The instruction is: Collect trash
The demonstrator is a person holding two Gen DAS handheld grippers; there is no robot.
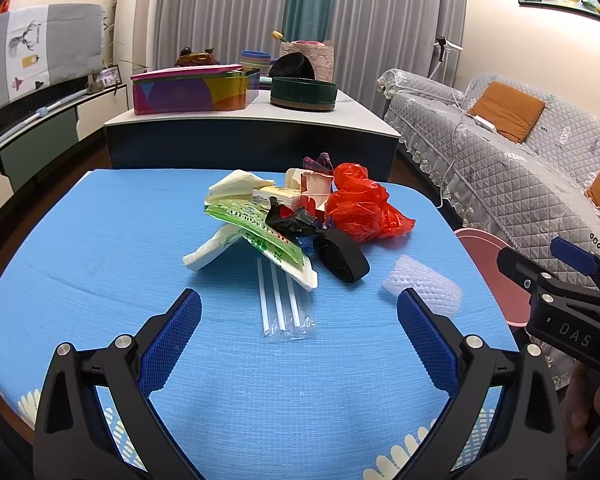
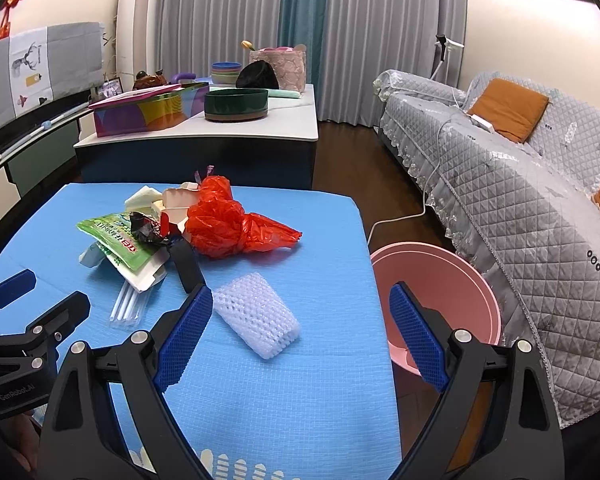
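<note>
A heap of trash lies on the blue table (image 1: 100, 240): a red plastic bag (image 1: 360, 208), a green wrapper (image 1: 260, 232), a black band (image 1: 342, 260), white paper, and a clear pack of straws (image 1: 286, 308). A white foam net (image 1: 424, 284) lies apart to the right; it also shows in the right wrist view (image 2: 256, 316). My left gripper (image 1: 298, 312) is open and empty, just short of the straws. My right gripper (image 2: 300, 312) is open and empty, with the foam net between its fingers' line. A pink bin (image 2: 440, 280) stands on the floor right of the table.
A low cabinet (image 1: 252, 124) behind the table carries a colourful tin box (image 1: 192, 92) and a dark round tin (image 1: 304, 92). A grey quilted sofa (image 2: 520, 184) runs along the right. A white cable (image 2: 404, 216) lies on the dark floor.
</note>
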